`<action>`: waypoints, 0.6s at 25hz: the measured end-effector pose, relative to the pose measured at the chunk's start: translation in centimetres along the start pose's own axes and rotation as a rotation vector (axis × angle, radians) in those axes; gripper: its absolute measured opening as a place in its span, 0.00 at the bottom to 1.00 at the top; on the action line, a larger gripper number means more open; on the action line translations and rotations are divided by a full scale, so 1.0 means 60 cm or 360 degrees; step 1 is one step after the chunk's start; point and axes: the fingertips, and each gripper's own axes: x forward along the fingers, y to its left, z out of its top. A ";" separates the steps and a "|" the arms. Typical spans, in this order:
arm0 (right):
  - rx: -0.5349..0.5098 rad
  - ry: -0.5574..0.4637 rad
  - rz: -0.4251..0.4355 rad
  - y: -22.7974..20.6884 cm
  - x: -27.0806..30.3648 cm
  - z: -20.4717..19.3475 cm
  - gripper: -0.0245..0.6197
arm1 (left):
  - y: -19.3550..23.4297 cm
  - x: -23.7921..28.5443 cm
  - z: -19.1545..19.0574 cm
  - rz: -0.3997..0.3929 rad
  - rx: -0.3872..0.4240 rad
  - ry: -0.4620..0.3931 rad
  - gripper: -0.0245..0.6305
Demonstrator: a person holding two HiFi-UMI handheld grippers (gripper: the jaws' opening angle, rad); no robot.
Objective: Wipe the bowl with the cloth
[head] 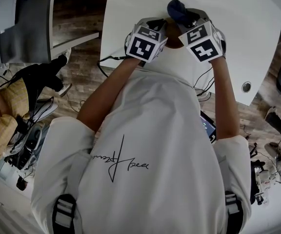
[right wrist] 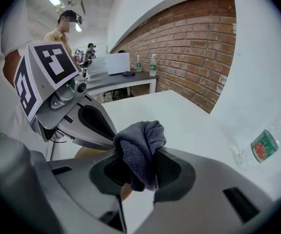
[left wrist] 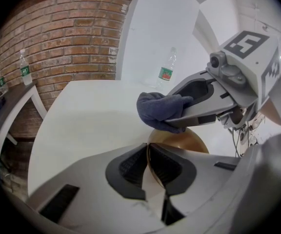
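In the left gripper view my left gripper (left wrist: 149, 156) is shut on the thin rim of a brown bowl (left wrist: 182, 141), which stands on edge between the pads. My right gripper (right wrist: 138, 167) is shut on a bunched dark blue-grey cloth (right wrist: 141, 143). In the left gripper view the cloth (left wrist: 159, 111) presses against the bowl's upper edge. The head view shows both grippers side by side over the near part of the white table (head: 243, 38), left gripper (head: 152, 30) and right gripper (head: 191, 26), with the cloth (head: 176, 9) poking out above them. The bowl is hidden there.
A clear water bottle (left wrist: 167, 68) with a green and red label stands further back on the table. Two bottles (left wrist: 25, 67) sit on a side table by the brick wall. A desk with a laptop (right wrist: 117, 62) and people stand behind. Cables lie on the floor (head: 82, 72).
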 end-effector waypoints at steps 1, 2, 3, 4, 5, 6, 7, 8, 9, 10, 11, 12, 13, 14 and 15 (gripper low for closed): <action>0.0001 -0.0001 0.0001 0.000 0.001 0.002 0.19 | 0.001 0.001 0.001 -0.0001 0.0000 -0.0002 0.07; 0.0003 -0.0002 0.0003 0.000 0.003 0.004 0.19 | 0.003 0.002 0.002 -0.0002 -0.0001 -0.0004 0.07; 0.0004 -0.0005 0.0007 0.000 0.006 0.007 0.19 | 0.005 0.002 0.003 -0.0005 -0.0002 -0.0007 0.07; 0.0004 -0.0008 0.0010 0.001 0.009 0.009 0.19 | 0.006 0.003 0.003 -0.0008 -0.0004 -0.0011 0.07; 0.0005 -0.0008 0.0011 0.003 0.011 0.009 0.19 | 0.007 0.003 0.003 -0.0010 -0.0006 -0.0014 0.07; 0.0008 -0.0006 0.0012 0.004 0.012 0.009 0.19 | 0.006 0.002 0.003 -0.0010 -0.0006 -0.0015 0.07; 0.0008 -0.0010 0.0014 0.006 0.012 0.009 0.19 | 0.005 0.002 0.002 -0.0010 -0.0005 -0.0016 0.07; 0.0008 -0.0016 0.0015 0.007 0.011 0.010 0.19 | 0.004 0.002 0.002 -0.0009 -0.0004 -0.0018 0.07; 0.0009 -0.0022 0.0016 0.008 0.010 0.012 0.19 | 0.003 0.001 0.002 -0.0007 -0.0002 -0.0019 0.07; 0.0013 -0.0030 0.0019 0.009 0.010 0.015 0.19 | 0.003 0.000 0.002 -0.0003 0.0000 -0.0019 0.07; 0.0017 -0.0038 0.0024 0.010 0.010 0.017 0.19 | 0.003 0.000 0.001 0.0000 0.0002 -0.0017 0.07; 0.0020 -0.0044 0.0029 0.011 0.012 0.018 0.19 | 0.003 0.000 -0.001 0.0002 0.0001 -0.0015 0.07; 0.0022 -0.0046 0.0033 0.011 0.013 0.017 0.19 | 0.004 0.001 -0.002 0.0001 -0.0002 -0.0014 0.07; 0.0027 -0.0042 0.0034 0.011 0.013 0.017 0.19 | 0.004 0.002 -0.003 -0.0002 -0.0007 -0.0012 0.07; 0.0035 -0.0036 0.0034 0.010 0.012 0.017 0.19 | 0.004 0.003 -0.003 -0.0003 -0.0012 -0.0012 0.07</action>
